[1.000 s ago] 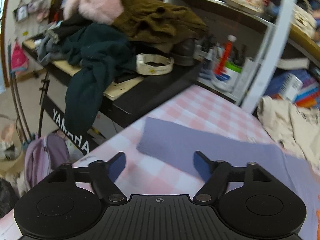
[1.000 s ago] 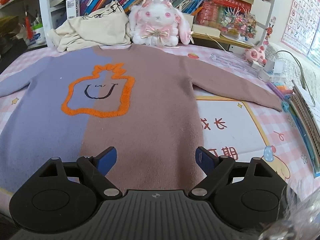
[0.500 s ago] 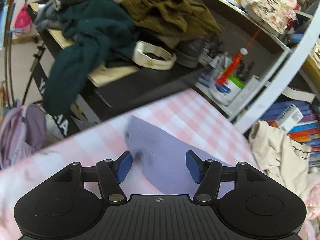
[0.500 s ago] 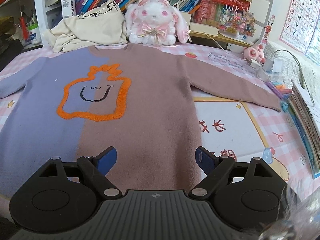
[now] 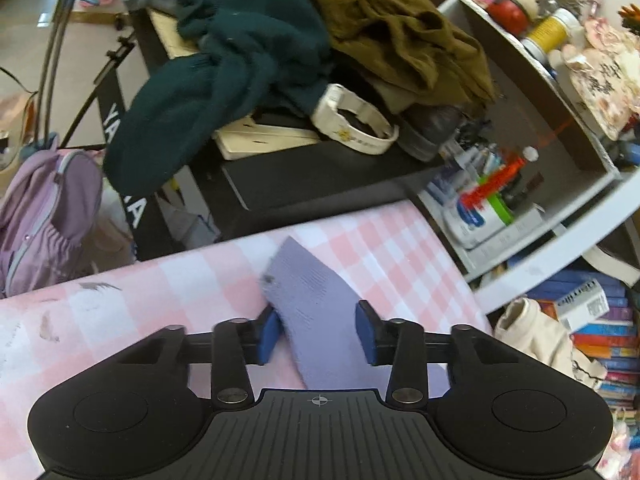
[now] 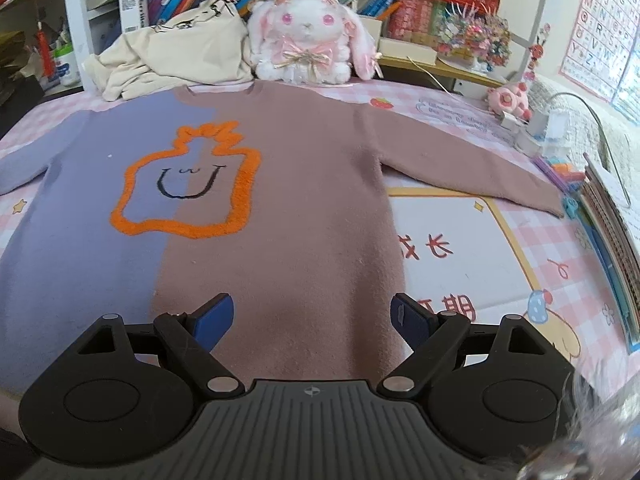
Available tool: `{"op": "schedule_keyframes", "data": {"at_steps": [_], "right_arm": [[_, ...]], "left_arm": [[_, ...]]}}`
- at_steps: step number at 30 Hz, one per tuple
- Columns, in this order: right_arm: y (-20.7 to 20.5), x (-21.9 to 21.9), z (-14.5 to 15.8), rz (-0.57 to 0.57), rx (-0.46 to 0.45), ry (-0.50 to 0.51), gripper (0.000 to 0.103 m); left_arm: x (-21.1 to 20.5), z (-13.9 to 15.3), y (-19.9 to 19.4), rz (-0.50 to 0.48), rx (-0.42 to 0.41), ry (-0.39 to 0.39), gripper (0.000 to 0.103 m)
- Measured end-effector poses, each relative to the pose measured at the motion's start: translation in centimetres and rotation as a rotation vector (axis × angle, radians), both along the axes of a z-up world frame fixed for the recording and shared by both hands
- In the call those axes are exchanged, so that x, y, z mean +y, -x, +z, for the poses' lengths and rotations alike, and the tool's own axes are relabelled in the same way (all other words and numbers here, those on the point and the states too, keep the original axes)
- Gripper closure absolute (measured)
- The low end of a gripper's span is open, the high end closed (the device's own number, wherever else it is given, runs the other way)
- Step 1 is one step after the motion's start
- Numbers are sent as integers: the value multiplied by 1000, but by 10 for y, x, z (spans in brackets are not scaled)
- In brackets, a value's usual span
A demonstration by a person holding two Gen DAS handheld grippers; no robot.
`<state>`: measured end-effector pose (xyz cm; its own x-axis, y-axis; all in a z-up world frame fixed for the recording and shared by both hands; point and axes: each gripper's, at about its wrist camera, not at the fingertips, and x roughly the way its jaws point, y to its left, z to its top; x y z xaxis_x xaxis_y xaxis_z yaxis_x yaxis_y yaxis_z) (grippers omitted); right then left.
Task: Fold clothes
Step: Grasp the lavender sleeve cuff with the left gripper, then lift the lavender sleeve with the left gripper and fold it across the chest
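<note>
Sweater [image 6: 248, 216]: lies face up and spread flat on the checked cover [image 6: 520, 248], both sleeves out to the sides; no fold shows, so you have the whole task ahead.
Lilac sleeve [image 5: 316, 312]: its cuff end runs between your left gripper [image 5: 318, 334] fingers.
Left gripper: jaws spread either side of the cuff, not yet pinching it.
Right gripper [image 6: 310, 318]: jaws spread wide, empty, above the hem.
Remaining: by my judgement, sleeves in, then body folded.
Surroundings: plush rabbit [image 6: 308, 36] and cream garment [image 6: 176, 56] beyond the collar.
</note>
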<state>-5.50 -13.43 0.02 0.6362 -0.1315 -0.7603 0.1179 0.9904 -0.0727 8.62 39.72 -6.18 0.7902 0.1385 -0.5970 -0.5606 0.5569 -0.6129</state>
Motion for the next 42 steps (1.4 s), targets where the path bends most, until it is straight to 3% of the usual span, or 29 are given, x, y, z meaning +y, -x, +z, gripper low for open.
{"op": "schedule_keyframes", "data": {"at_steps": [1, 2, 3, 6, 10, 15, 21, 30, 36, 42], "right_arm": [[0, 0, 0, 1, 3, 1, 18], [1, 0, 0, 5, 3, 6, 18], [2, 0, 0, 10, 3, 10, 18], [7, 1, 1, 27, -5, 28, 18], [11, -10, 2, 19, -16, 21, 18], [9, -27, 0, 39, -17, -7, 18], [-6, -45, -3, 167, -23, -35, 18], [-22, -79, -5, 362, -36, -92, 18], [-28, -97, -7, 456, -21, -163, 18], [-23, -113, -8, 503, -15, -193, 18]], "left_arm": [[2, -1, 1, 13, 6, 7, 80], [4, -3, 2, 30, 13, 18, 96], [7, -5, 3, 46, 21, 28, 98], [12, -9, 5, 49, 4, 52, 98], [3, 2, 5, 17, 14, -17, 99], [-28, 35, 13, -63, -76, -113, 99], [-101, 91, 14, -198, -185, -183, 99], [-238, 163, -11, -423, -227, -281, 99], [-307, 186, -37, -503, -231, -321, 99], [-359, 181, -56, -550, -204, -316, 99]]}}
